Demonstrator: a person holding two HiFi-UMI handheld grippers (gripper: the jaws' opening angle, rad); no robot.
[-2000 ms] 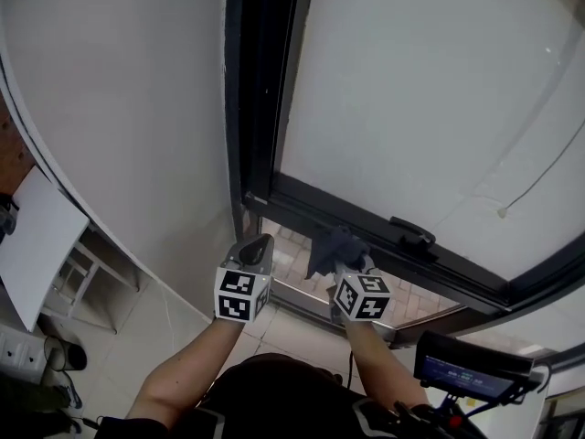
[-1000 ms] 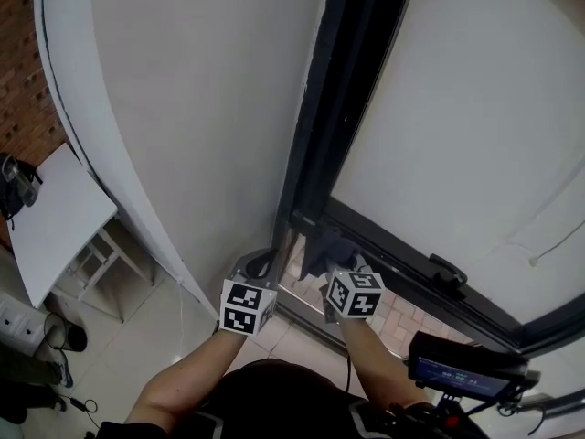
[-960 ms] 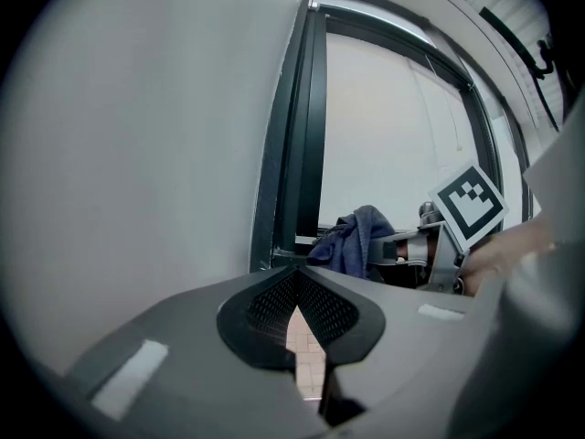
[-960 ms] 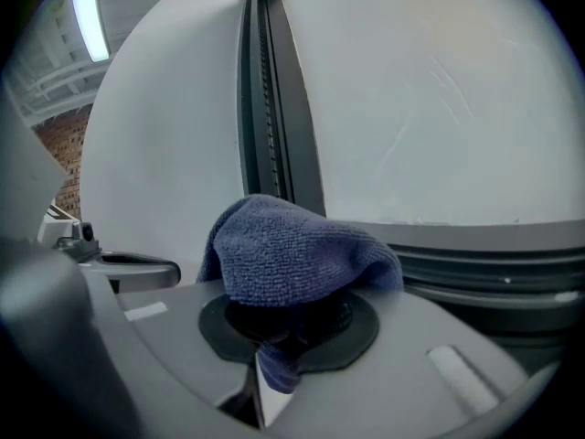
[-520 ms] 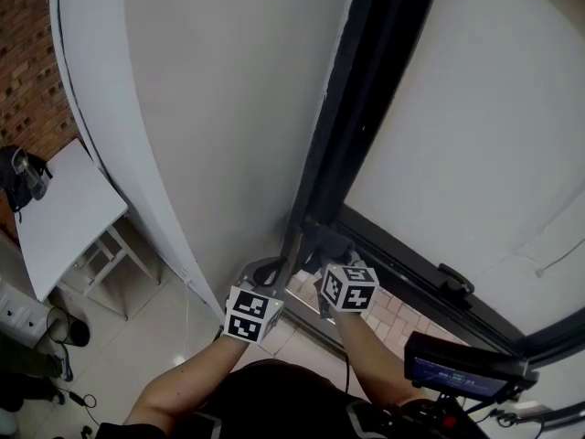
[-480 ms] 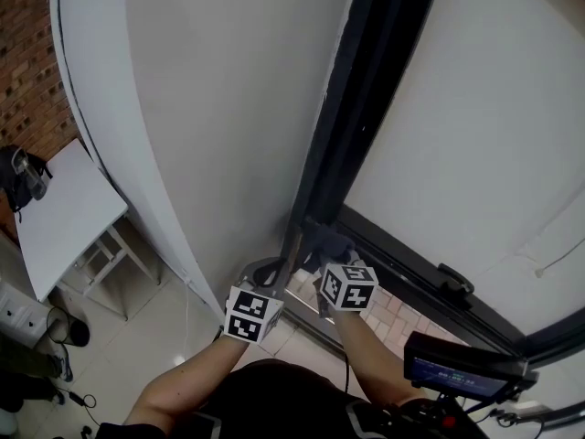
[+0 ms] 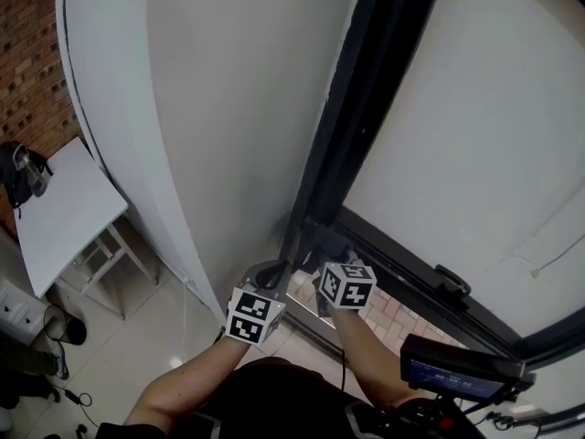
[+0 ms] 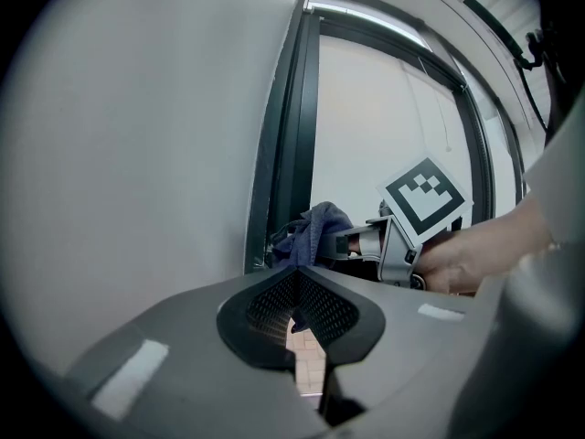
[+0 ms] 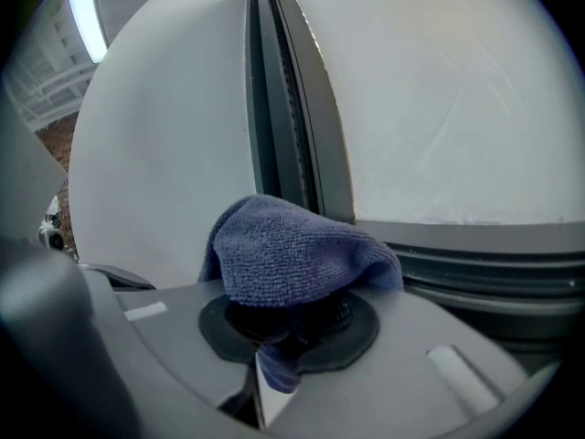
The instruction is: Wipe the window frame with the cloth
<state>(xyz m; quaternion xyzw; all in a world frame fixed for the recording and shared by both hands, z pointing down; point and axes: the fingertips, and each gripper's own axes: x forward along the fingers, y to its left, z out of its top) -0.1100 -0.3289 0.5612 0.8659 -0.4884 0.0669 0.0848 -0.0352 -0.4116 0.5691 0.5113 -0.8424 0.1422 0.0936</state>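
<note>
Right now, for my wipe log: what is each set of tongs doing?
Left gripper: tongs closed, empty.
Right gripper: tongs closed on the cloth.

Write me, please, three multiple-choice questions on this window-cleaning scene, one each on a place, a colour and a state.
1. The blue-grey terry cloth is:
A in the right gripper, at the lower corner of the dark metal window frame
B lying on the floor
C hung on the window handle

2. The small flat-topped table at the left is:
A black
B white
C green

3. The left gripper has its jaws:
A wide apart
B shut on the cloth
C shut on nothing

Answers:
1 A: the right gripper view shows the cloth clamped in front of the frame's corner.
2 B: the head view shows its white top.
3 C: the left gripper view shows the tips meeting with nothing between them.
</note>
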